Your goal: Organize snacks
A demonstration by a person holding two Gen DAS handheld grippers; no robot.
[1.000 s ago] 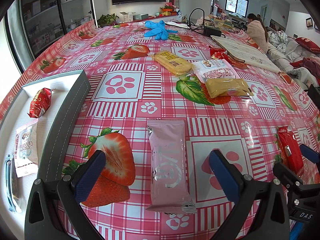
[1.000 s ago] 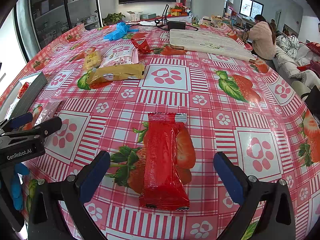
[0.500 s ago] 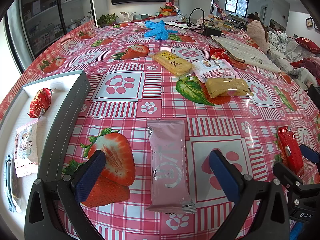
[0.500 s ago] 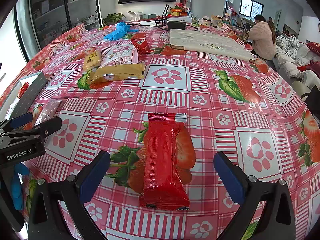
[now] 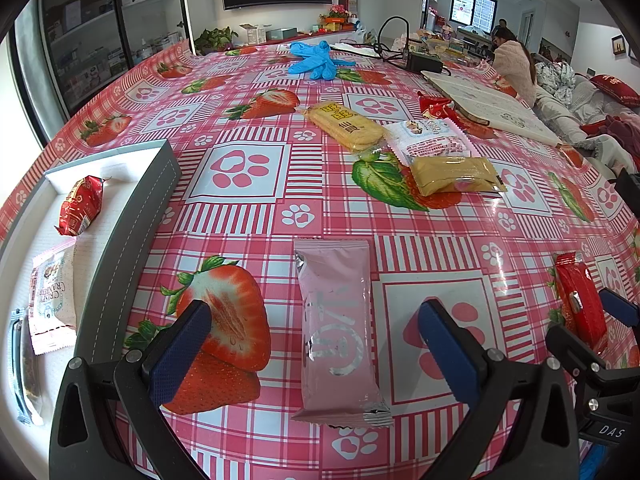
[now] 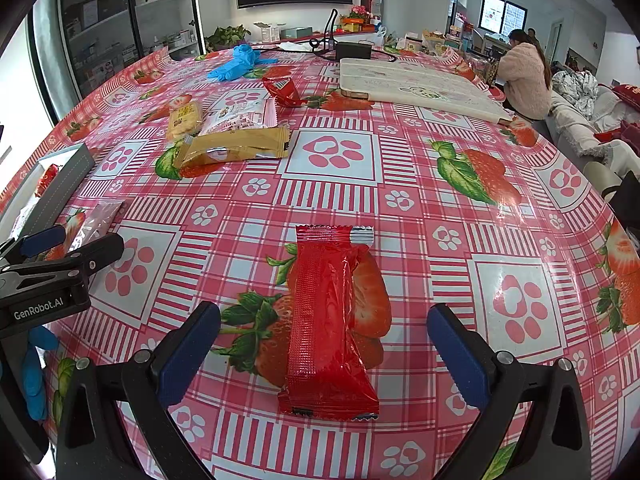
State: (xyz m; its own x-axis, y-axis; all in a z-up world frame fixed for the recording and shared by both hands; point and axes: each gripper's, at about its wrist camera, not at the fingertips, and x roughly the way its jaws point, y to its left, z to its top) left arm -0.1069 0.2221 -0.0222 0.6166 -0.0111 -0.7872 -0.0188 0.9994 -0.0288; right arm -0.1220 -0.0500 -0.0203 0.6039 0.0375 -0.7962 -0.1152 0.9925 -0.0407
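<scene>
My left gripper (image 5: pixel 316 344) is open and straddles a pink snack packet (image 5: pixel 336 328) that lies flat on the strawberry tablecloth. My right gripper (image 6: pixel 324 346) is open and straddles a red snack packet (image 6: pixel 328 320), also flat on the cloth; it shows in the left wrist view (image 5: pixel 580 300) too. A grey-walled white box (image 5: pixel 132 232) at the left holds a small red packet (image 5: pixel 78 206), a cranberry packet (image 5: pixel 52 292) and a dark bar (image 5: pixel 24 364).
Farther back lie a yellow biscuit pack (image 5: pixel 346 126), a white-pink packet (image 5: pixel 432 140), a tan packet (image 5: pixel 456 176) and a crumpled red wrapper (image 5: pixel 438 106). Blue gloves (image 5: pixel 316 60), a white board (image 6: pixel 420 88) and cables sit at the far side. A person (image 6: pixel 524 72) sits beyond.
</scene>
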